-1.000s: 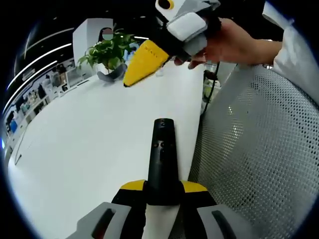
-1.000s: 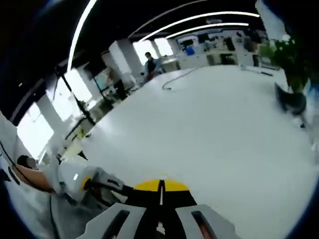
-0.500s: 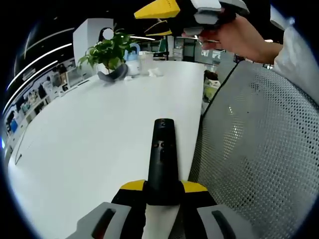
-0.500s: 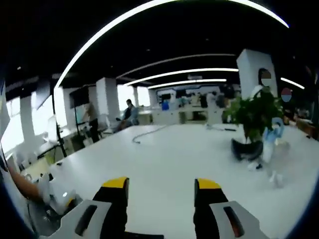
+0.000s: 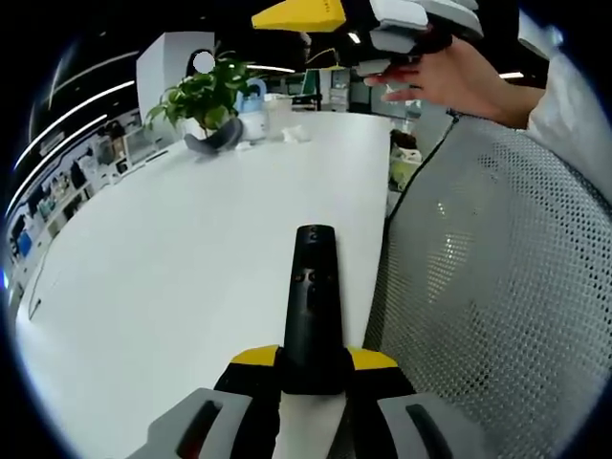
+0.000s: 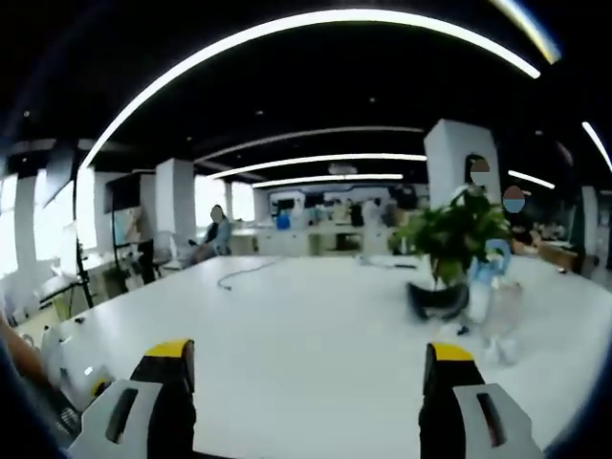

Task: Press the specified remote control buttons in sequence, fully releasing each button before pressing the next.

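Black remote (image 5: 311, 306), one only, sits clamped between the two yellow-tipped jaws of the left gripper (image 5: 313, 368). Jaws are closed tight on its lower end. It points straight away from the camera, lengthwise over the white table (image 5: 163, 287), near the table's right edge. A few small buttons show on its upper half; too small to tell which is which.

Right gripper (image 5: 325, 19) shows at the top of the left gripper view, held up in the air by a hand (image 5: 459, 76), well apart from the remote. One yellow tip is plainly visible there, pointing left. White sleeve (image 5: 574, 105) at the far right. One grey perforated-mesh chair back (image 5: 497, 296) stands just beside the table's right edge.

In the right gripper view its own two jaws stand wide apart, nothing between them, gripper (image 6: 308, 359) looking level across the table (image 6: 306, 344). One potted plant (image 6: 442, 251) on the far part of the table, a blue bottle-like item (image 6: 493, 268) just beside it, probably a spray bottle, blurred. One thin cable (image 6: 244, 275) lies on the far table surface. One seated person (image 6: 212, 234) in the background at left. Long ceiling light strips (image 6: 316, 158) arc overhead, at least three.

Plant (image 5: 206, 100) also shows far up the table in the left gripper view.
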The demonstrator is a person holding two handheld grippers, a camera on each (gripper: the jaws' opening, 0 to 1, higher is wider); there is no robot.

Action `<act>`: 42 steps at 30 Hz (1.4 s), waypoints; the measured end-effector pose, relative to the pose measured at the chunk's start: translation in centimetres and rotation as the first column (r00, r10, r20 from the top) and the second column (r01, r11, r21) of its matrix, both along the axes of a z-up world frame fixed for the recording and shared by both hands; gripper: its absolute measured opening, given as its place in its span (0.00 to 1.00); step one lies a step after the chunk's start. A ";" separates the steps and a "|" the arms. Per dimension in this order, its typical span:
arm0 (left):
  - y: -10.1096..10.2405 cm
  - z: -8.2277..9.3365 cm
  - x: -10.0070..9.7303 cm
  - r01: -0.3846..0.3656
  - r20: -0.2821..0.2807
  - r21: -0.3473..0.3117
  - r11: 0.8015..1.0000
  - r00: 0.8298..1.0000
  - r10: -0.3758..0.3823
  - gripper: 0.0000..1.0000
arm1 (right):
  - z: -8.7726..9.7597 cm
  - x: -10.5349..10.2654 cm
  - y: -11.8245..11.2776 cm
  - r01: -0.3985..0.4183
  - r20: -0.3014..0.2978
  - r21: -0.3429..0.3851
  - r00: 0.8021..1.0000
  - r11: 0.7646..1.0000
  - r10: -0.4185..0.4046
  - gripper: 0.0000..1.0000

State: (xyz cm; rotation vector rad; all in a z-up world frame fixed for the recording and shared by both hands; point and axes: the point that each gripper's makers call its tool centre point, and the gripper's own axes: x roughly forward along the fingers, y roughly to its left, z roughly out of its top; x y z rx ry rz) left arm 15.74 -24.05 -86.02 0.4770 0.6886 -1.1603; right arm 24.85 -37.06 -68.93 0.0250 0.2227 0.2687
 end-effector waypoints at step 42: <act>3.8 -0.2 8.3 0.050 -0.024 0.181 0.982 0.999 -0.047 0.24 | -1.1 -0.2 0.0 -0.016 -0.068 0.032 0.998 0.999 0.018 0.95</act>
